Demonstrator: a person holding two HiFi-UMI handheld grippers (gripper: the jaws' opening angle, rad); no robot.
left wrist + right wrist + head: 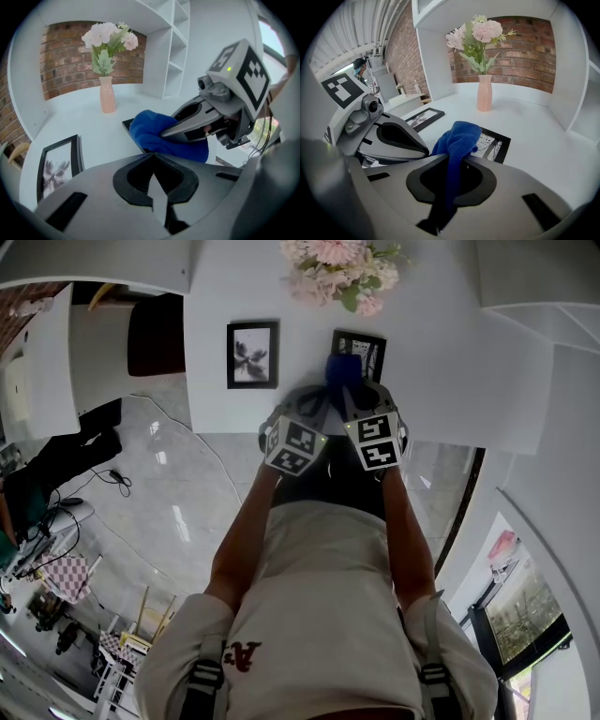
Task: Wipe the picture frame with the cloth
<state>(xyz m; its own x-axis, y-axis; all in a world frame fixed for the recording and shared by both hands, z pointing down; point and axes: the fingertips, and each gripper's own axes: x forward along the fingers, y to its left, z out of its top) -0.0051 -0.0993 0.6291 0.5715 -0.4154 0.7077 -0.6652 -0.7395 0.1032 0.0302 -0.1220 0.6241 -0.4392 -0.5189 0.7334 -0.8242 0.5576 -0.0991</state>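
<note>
The right claw [454, 161] is clenched on the blue cloth [457, 136], its bunched end poised over the picture frame [496, 143] lying on the white desk [534, 126], apparently for rubbing, while the left claw [152, 180], pinched together on nothing, waits beside.

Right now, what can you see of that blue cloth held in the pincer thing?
The soft, fuzzy blue cloth looks like towelling or microfibre. It is bunched into a rounded wad, not spread flat. The right gripper has its jaws shut on it: a strip runs back between them and the wad bulges past the tips. The wad sits over the near corner of the black-framed picture, which lies flat on the white table, and it seems to press on it.
</note>
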